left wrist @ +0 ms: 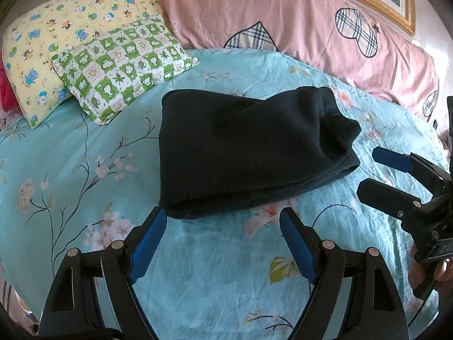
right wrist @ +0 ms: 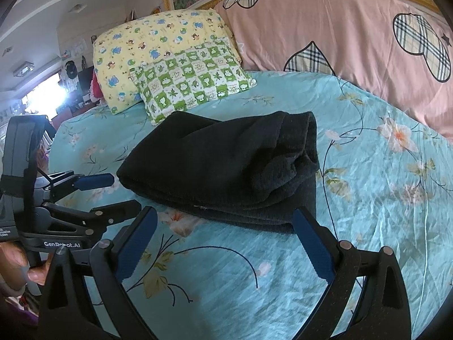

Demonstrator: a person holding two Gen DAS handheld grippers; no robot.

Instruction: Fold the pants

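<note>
The black pants (left wrist: 249,153) are seen lying in a compact folded stack in the middle of the bed (left wrist: 85,147), so the folding is judged all but finished; at most a final tidy is called for. The left gripper (left wrist: 223,221) and the right gripper (right wrist: 223,221) are held just near of the stack, jaws spread wide, nothing gripped. Patterned pillows (right wrist: 170,65) and a pink quilt (left wrist: 283,22) are seen at the far side.

The pants (left wrist: 249,153) lie on the bed sheet (left wrist: 85,187). Two pillows (left wrist: 85,48) sit behind the pants, to the left. Both grippers (left wrist: 223,221) wait in front of the pants.
</note>
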